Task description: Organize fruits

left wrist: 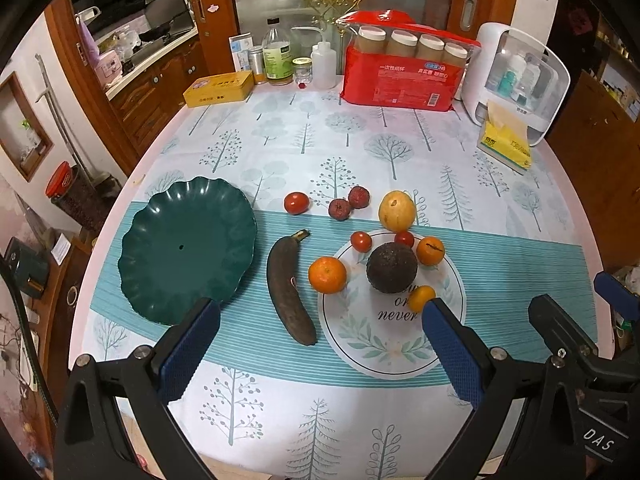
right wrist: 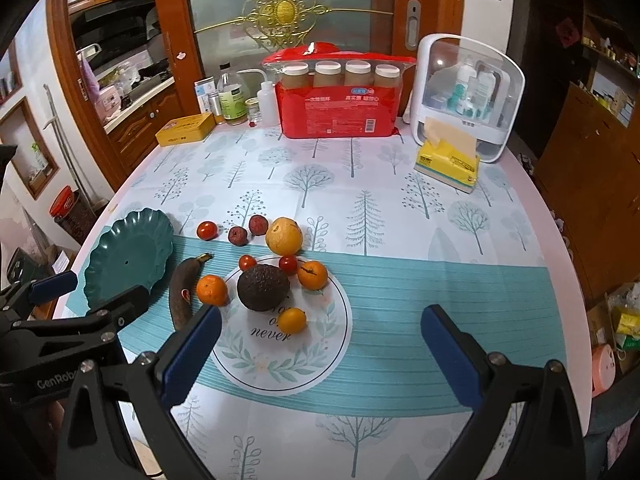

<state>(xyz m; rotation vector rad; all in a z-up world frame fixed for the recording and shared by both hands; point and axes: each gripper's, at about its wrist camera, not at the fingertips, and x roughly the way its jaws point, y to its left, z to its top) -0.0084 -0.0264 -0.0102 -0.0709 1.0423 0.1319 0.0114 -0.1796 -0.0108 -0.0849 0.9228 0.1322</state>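
I see a dark green plate [left wrist: 188, 248], a brown-black banana [left wrist: 289, 288], orange mandarins [left wrist: 327, 275], red tomatoes [left wrist: 296, 203], a yellow fruit [left wrist: 397, 211], and a white cloth [left wrist: 280, 140] printed with grey-blue trees and a teal striped band.

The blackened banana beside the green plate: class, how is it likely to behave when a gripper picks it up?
The banana has gone dark brown all over, so it is probably soft and may bruise or split under the pads. It is long and curved, so a grip at one end would likely let it droop; mid-length seems safer. Lying flat on the tablecloth, it should not roll much.
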